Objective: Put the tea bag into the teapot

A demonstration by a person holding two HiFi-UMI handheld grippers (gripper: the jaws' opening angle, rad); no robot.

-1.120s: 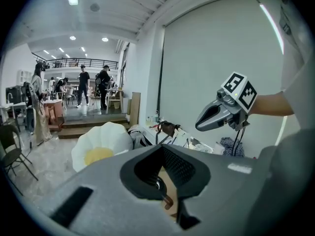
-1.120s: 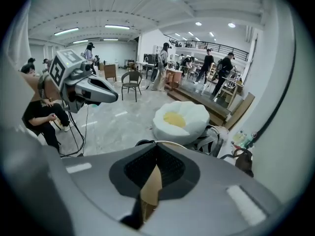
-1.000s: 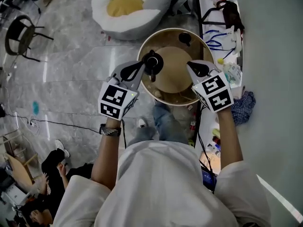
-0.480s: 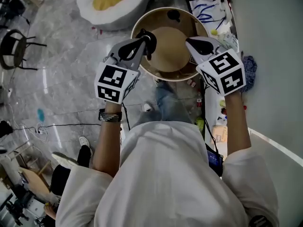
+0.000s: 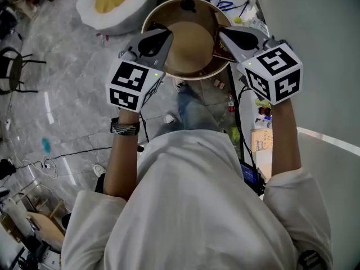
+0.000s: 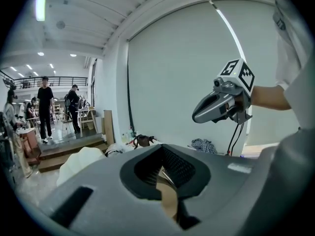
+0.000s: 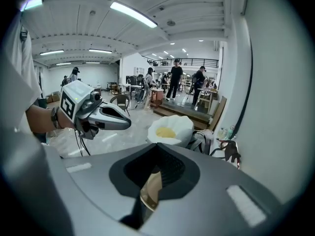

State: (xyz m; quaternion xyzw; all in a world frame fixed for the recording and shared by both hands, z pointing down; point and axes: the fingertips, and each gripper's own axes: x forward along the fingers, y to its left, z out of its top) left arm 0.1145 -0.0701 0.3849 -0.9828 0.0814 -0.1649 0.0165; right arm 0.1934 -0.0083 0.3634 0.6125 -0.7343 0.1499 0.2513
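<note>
Seen from my head, a round tan table lies below both raised grippers. My left gripper hangs over its left rim, jaws shut and empty. Over the right rim my right gripper is shut too, nothing between its jaws. A small black object stands at the table's far side. I cannot make out the teapot or a tea bag. A dark red flat thing shows under the right gripper. The left gripper view shows the right gripper in the air, and the right gripper view shows the left gripper.
A white and yellow beanbag sits on the floor beyond the table. A cluttered bench runs along the right wall. A black chair and cables lie to the left. People stand far off in the hall.
Both grippers have risen nearer my head and the table has slid up the picture. The black teapot beside the left gripper's tips earlier is now hidden behind that gripper.
</note>
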